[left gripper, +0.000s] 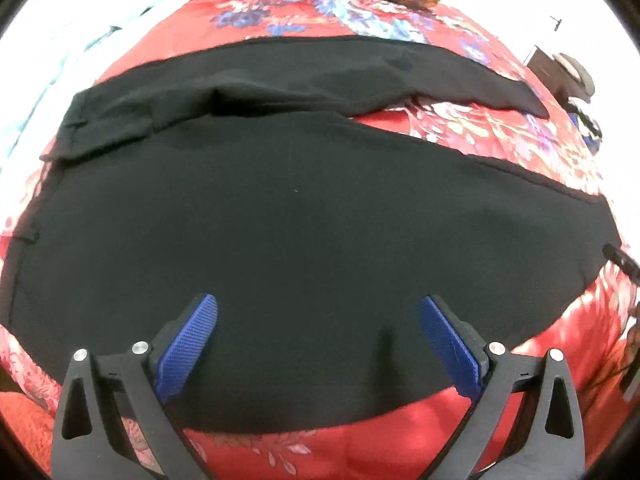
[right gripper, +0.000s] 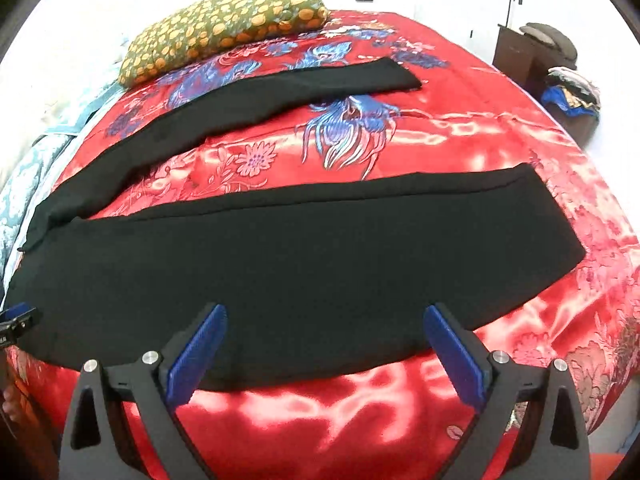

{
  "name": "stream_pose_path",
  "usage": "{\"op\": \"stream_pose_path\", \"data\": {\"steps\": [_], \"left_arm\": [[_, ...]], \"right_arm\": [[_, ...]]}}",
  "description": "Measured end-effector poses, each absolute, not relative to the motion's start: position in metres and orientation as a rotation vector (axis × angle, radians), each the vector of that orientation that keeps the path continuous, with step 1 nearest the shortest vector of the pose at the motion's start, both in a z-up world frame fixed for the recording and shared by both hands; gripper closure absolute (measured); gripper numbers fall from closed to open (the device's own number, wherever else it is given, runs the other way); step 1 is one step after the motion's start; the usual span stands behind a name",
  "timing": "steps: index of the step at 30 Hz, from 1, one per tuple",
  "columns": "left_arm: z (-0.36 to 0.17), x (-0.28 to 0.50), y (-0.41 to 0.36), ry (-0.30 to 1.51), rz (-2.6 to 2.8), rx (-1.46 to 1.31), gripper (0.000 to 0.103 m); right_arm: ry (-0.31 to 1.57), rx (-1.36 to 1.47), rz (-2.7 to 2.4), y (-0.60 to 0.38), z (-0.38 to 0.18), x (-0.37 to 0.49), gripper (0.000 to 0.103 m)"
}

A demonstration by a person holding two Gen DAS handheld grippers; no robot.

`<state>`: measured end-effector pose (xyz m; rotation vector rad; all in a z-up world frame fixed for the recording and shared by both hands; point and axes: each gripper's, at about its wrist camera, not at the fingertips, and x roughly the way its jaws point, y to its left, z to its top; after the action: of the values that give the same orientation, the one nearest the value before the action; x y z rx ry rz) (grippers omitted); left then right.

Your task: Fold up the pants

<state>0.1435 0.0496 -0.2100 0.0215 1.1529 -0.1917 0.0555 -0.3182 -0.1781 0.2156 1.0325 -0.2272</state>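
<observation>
Black pants lie spread flat on a red floral bedspread, legs apart in a V. In the right wrist view the near leg runs across the middle and the far leg angles toward the pillow. My left gripper is open and empty, its blue pads hovering over the near edge of the waist part. My right gripper is open and empty, hovering over the near edge of the near leg. The left gripper's tip shows at the left edge of the right wrist view.
A green pillow with orange spots lies at the bed's head. A dark wooden stand with clothes piled stands right of the bed. White wall behind. A blue patterned sheet shows at the left edge.
</observation>
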Motion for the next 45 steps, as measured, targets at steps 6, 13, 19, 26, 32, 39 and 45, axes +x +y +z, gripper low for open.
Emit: {"op": "stream_pose_path", "data": {"steps": [6, 13, 19, 26, 32, 39, 45], "left_arm": [[-0.214, 0.169, 0.052, 1.274, -0.107, 0.040, 0.002], [-0.196, 0.162, 0.051, 1.188, -0.073, 0.061, 0.002], [-0.174, 0.157, 0.041, 1.094, -0.053, 0.111, 0.002], [-0.154, 0.154, 0.029, 1.007, -0.052, 0.123, 0.002], [-0.156, 0.166, 0.024, 1.005, -0.051, 0.124, 0.002], [-0.160, 0.213, 0.036, 0.990, -0.012, 0.077, 0.002], [-0.171, 0.259, 0.030, 1.015, -0.001, 0.092, 0.002]], "right_arm": [[0.995, 0.199, -0.222, -0.316, -0.169, 0.064, 0.005], [0.977, 0.226, -0.222, -0.320, -0.173, 0.069, 0.005], [0.973, 0.235, -0.239, -0.323, -0.172, 0.066, 0.005], [0.976, 0.192, -0.253, -0.310, -0.167, 0.071, 0.004], [0.992, 0.241, -0.204, -0.309, -0.164, 0.086, 0.004], [0.987, 0.320, -0.159, -0.368, -0.151, 0.155, 0.004], [1.003, 0.238, -0.177, -0.440, -0.161, 0.257, 0.004]]}}
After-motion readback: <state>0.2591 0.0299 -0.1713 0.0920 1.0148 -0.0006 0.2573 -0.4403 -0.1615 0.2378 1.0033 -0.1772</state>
